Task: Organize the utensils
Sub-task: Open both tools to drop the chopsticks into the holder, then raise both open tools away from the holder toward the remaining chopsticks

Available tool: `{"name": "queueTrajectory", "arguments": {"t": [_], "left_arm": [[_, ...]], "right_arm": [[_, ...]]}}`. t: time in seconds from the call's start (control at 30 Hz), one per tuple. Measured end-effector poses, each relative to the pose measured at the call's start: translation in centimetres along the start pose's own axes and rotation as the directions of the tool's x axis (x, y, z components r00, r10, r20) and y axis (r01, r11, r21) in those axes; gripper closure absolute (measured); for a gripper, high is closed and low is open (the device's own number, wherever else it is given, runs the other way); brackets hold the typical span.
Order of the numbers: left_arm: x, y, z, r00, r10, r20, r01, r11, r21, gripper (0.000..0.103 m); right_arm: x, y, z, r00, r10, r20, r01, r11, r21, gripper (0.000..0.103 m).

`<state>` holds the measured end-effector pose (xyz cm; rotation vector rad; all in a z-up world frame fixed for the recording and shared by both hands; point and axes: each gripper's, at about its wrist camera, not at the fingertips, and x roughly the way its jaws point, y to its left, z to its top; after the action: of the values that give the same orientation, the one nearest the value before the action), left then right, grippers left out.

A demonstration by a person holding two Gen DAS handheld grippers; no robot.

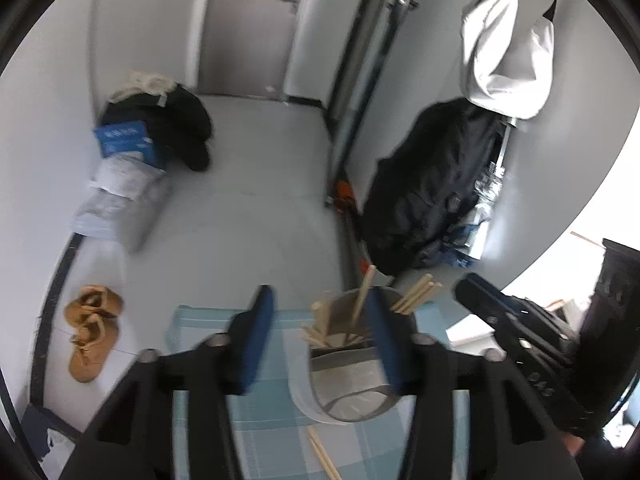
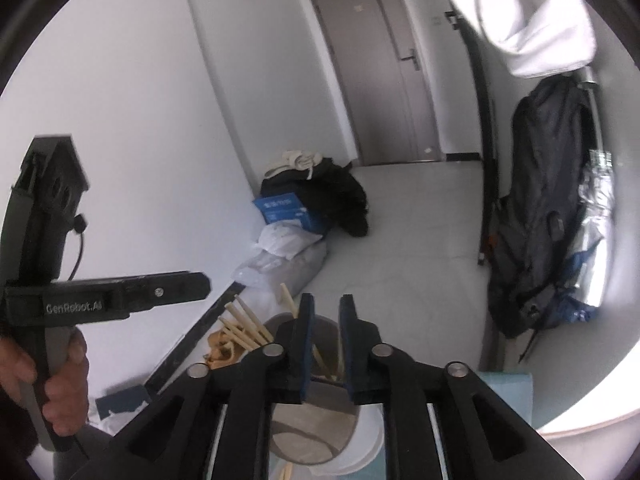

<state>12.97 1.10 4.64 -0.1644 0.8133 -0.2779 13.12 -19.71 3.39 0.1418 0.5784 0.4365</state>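
Mid-step: dropping chopsticks (image 1: pixel 416 294) into holder cup (image 1: pixel 352 376), lower centre of frame on checked cloth (image 1: pixel 272 412); left gripper (image 1: pixel 320 336) half open, empty, right pad by cup rim; right gripper (image 2: pixel 325 344) narrowly parted over cup mouth, stick possibly between pads, blurred; next: fetch loose chopstick (image 1: pixel 322 456) at bottom edge, needs low level pinch; cloth edge near, open floor (image 1: pixel 256 200) beyond, grippers close together.

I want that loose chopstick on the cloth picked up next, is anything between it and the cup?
Nothing visible blocks it: the loose chopstick lies on the checked cloth just in front of the cup.
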Motion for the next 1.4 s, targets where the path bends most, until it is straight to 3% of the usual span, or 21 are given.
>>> {"name": "queueTrajectory", "arguments": {"t": [0.03, 0.13, 0.2, 0.37, 0.67, 0.8, 1.07, 1.4], "left_arm": [[-0.3, -0.1, -0.2, 1.0, 0.027, 0.015, -0.027, 1.0, 0.001, 0.047], [-1.5, -0.5, -0.8, 0.997, 0.061, 0.05, -0.062, 0.998, 0.008, 0.047], [-2.2, -0.8, -1.0, 0.994, 0.086, 0.066, -0.087, 0.996, 0.008, 0.047], [-4.6, -1.5, -1.9, 0.97, 0.179, 0.166, -0.18, 0.984, -0.004, 0.028], [-7.1, -2.0, -3.9, 0.941, 0.225, 0.254, -0.227, 0.974, -0.019, 0.016], [-7.6, -2.4, -4.9, 0.939, 0.224, 0.259, -0.23, 0.973, -0.009, 0.015], [-8.2, -2.6, -7.0, 0.93, 0.233, 0.286, -0.241, 0.971, -0.007, 0.004], [-7.8, -2.4, -9.8, 0.931, 0.227, 0.286, -0.236, 0.972, -0.004, 0.003]], "right_arm": [[-0.3, 0.1, 0.0, 1.0, -0.009, -0.002, 0.009, 1.0, 0.0, 0.084], [-1.9, 0.2, 0.0, 1.0, -0.026, 0.016, 0.026, 1.0, 0.0, 0.083], [-3.0, 0.5, 0.0, 0.999, -0.035, 0.034, 0.035, 0.999, 0.003, 0.077], [-5.9, 1.5, -0.4, 0.995, -0.055, 0.078, 0.055, 0.998, 0.01, 0.06], [-10.5, 3.1, -2.5, 0.984, -0.103, 0.143, 0.106, 0.994, -0.008, 0.032], [-11.6, 3.1, -3.7, 0.981, -0.114, 0.154, 0.114, 0.993, 0.012, 0.03], [-12.9, 3.6, -6.2, 0.975, -0.151, 0.163, 0.149, 0.989, 0.022, 0.018], [-12.6, 4.6, -9.3, 0.974, -0.169, 0.151, 0.173, 0.985, -0.012, 0.013]]}}
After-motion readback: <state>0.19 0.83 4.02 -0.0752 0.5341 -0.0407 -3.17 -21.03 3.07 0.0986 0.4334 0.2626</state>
